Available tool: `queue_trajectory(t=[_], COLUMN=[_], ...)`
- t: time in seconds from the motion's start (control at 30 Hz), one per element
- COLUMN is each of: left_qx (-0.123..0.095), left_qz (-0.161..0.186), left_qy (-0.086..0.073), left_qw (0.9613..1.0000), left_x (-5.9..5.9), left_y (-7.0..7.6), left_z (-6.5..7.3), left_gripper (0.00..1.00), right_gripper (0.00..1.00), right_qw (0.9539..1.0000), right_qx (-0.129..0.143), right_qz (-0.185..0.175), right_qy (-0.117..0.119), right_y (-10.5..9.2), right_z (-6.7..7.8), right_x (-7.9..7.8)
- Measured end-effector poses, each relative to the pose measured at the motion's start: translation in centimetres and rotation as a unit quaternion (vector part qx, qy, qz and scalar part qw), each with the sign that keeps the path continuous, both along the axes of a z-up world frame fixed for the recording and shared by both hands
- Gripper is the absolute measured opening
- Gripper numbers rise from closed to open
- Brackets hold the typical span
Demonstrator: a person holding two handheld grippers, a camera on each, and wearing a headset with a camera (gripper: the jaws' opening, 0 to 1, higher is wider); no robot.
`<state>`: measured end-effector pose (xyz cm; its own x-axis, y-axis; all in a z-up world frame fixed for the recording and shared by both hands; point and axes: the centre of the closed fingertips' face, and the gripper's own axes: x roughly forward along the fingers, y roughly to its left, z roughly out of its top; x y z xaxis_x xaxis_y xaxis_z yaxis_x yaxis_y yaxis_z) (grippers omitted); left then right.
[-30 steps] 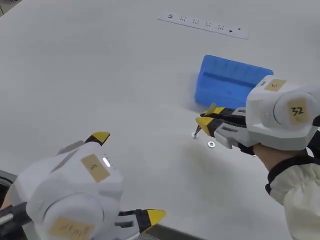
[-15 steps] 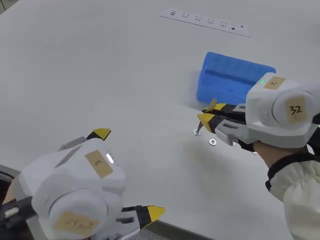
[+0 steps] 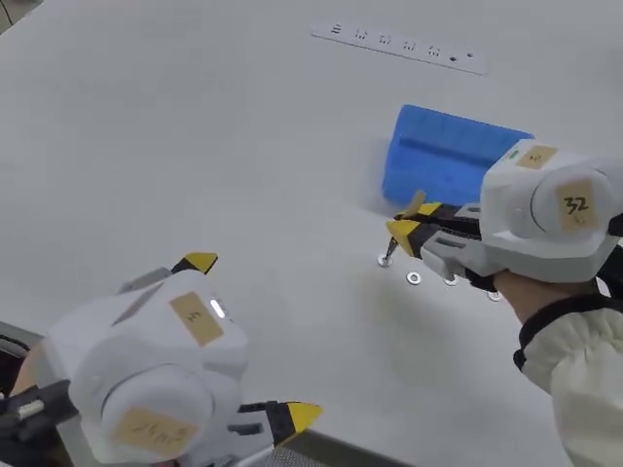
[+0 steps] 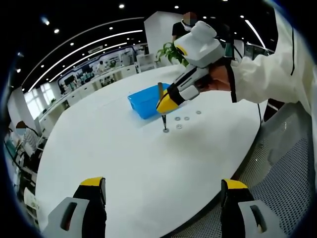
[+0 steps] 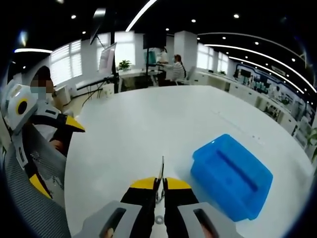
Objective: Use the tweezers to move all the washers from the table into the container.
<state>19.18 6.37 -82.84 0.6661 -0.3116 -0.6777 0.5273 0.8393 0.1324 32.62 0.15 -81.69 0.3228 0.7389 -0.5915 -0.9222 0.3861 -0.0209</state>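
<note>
Right gripper (image 3: 404,226), jaws pinched narrow on thin tweezers (image 3: 386,251), points their tip down at a washer (image 4: 166,130) on the white table (image 3: 195,146); whether the tip touches it is unclear. Three more washers (image 3: 414,279) lie in a row toward 4 o'clock of the tip. Blue container (image 3: 453,156) sits near, at 1 o'clock. Left gripper (image 4: 162,184) hovers at 7 o'clock, jaws wide, holding nothing.

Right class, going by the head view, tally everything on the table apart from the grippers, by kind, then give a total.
washers: 4 in sight
blue container: 1
power strip: 1
tweezers: 1
Total: 7
</note>
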Motion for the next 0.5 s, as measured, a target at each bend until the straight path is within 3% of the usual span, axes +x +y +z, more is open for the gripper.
queue_trajectory(t=[0.3,0.5], left_qx=[0.001,0.006], left_qz=[0.0,-0.001], left_qy=[-0.001,0.003], left_qw=[1.0,1.0], left_x=[0.0,-0.1], left_y=[0.1,0.1], left_z=[0.0,-0.1], left_gripper=[0.99,0.99], right_gripper=[0.01,0.01], right_qw=[0.9996,0.9995], right_qx=[0.021,0.019], right_qz=[-0.016,-0.022], right_qy=[-0.007,-0.016], right_y=[-0.3,-0.6], right_z=[2.6,3.4], right_x=[0.6,1.0])
